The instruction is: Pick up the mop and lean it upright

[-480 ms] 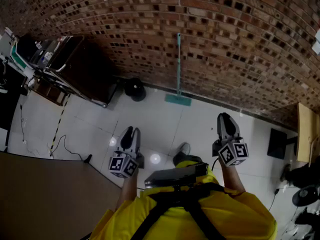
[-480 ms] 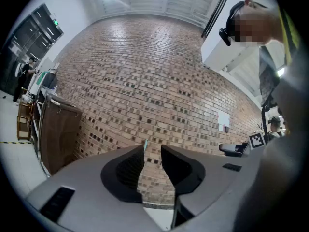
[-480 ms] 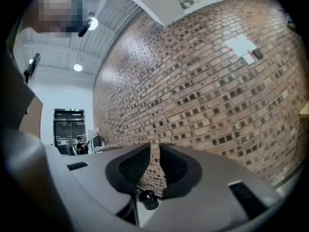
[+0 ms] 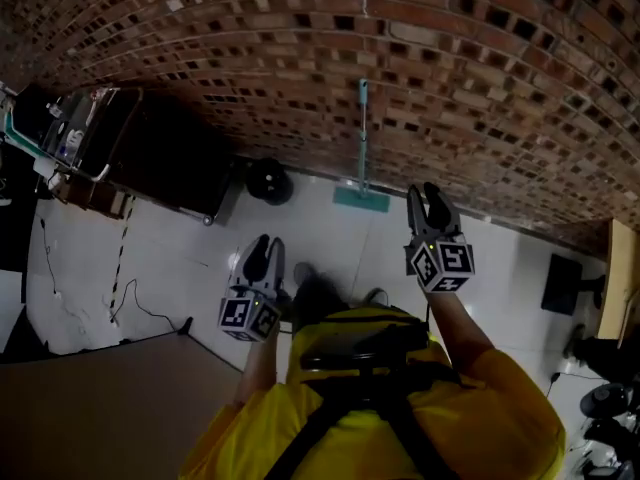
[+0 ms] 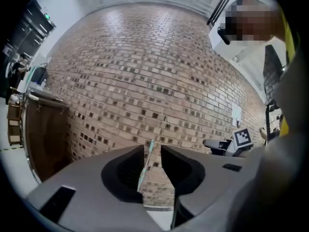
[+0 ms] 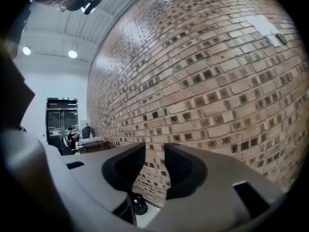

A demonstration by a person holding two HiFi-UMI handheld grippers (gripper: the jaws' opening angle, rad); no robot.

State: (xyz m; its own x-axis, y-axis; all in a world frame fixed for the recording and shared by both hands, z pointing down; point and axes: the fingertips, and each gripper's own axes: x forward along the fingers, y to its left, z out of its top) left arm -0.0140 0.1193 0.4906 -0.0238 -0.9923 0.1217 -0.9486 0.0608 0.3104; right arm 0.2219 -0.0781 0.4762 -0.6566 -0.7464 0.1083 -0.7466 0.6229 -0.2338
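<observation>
The mop stands upright against the brick wall: its teal handle (image 4: 362, 133) rises from the flat teal head (image 4: 360, 200) on the white floor. My right gripper (image 4: 422, 190) is raised just right of the mop head, jaws slightly apart and empty (image 6: 154, 148), facing bare brick. My left gripper (image 4: 266, 244) hangs lower and further left, over the floor. It is also open with nothing between the jaws (image 5: 152, 149); the mop handle (image 5: 146, 161) shows far off through the gap.
A black round object (image 4: 269, 180) sits at the wall's foot left of the mop. A dark cabinet (image 4: 170, 158) and a cart (image 4: 70, 128) stand at the left. A cable (image 4: 130, 288) trails on the floor. A brown surface (image 4: 90, 408) fills the lower left; a wooden table (image 4: 620, 278) is at the right.
My right gripper has risen and moved forward towards the wall, ending close beside the mop head. The whole view has shifted nearer the wall. The left gripper has barely moved.
</observation>
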